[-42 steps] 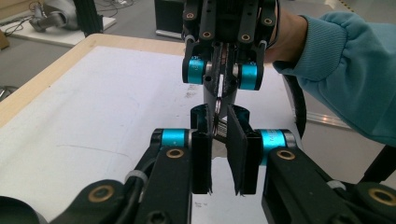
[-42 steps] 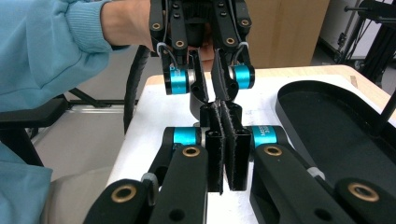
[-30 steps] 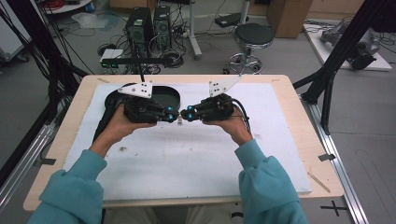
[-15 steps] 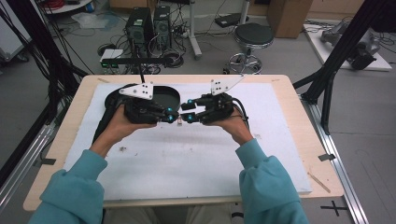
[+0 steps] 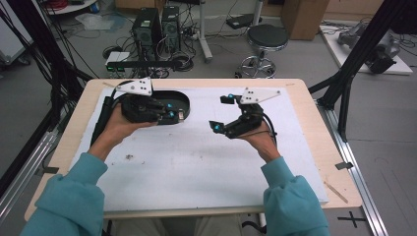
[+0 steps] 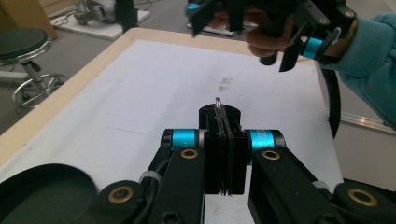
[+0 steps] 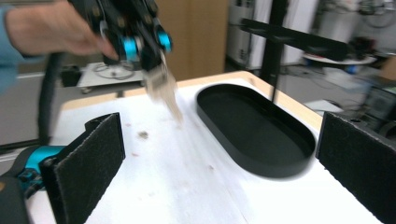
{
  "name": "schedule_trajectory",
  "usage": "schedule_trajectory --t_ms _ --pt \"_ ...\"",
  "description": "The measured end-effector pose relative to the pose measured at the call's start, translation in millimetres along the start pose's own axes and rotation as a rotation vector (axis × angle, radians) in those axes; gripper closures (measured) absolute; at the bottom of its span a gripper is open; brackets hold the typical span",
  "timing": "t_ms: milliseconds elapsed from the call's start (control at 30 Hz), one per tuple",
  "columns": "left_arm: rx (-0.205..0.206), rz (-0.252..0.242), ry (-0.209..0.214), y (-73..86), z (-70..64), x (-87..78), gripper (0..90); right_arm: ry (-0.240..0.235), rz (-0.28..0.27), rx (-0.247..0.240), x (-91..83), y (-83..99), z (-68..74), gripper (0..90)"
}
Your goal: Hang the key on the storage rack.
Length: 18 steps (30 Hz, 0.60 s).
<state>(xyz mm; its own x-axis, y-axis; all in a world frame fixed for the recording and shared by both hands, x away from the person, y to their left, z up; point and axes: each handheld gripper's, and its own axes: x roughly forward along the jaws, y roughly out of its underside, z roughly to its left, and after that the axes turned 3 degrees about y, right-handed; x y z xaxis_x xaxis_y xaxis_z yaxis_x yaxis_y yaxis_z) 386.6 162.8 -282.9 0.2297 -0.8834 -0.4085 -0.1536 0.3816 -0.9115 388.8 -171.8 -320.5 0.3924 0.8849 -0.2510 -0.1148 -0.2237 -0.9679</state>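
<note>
My left gripper (image 5: 173,114) hovers over the near end of a black oval tray (image 5: 183,100), shut on a thin flat pale piece (image 5: 182,116). In the left gripper view its jaws (image 6: 219,116) press together on that piece, and a small metal loop (image 6: 218,99) pokes out above them. My right gripper (image 5: 221,112) is held above the white mat (image 5: 196,167) right of centre, open with nothing between its pads (image 7: 95,154). In the right gripper view the left gripper (image 7: 144,44) hangs at upper left with the blurred pale piece (image 7: 163,91) dangling, beside the tray (image 7: 219,119).
The mat covers most of a wooden table (image 5: 314,118). A small dark stain (image 5: 129,157) marks the mat near the left forearm. Past the table's far edge stand a stool (image 5: 265,39), computer cases (image 5: 155,24) and cables. Black frame posts (image 5: 354,73) rise at the right.
The two grippers were tip to tip at the table's centre. The right one has opened and drawn back to the right; the left keeps the piece and has shifted left toward the tray.
</note>
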Motion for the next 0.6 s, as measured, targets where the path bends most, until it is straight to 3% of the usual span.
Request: schedule_trajectory --t_ms 233,600 --pt "-0.019 0.032 -0.069 -11.7 19.7 -20.8 88.4 0.138 -0.028 0.005 -32.8 25.3 1.2 0.4" --pt "-0.044 0.030 -0.187 -23.1 56.8 -48.1 88.4 0.262 -0.046 0.056 -68.2 66.6 7.0 0.4"
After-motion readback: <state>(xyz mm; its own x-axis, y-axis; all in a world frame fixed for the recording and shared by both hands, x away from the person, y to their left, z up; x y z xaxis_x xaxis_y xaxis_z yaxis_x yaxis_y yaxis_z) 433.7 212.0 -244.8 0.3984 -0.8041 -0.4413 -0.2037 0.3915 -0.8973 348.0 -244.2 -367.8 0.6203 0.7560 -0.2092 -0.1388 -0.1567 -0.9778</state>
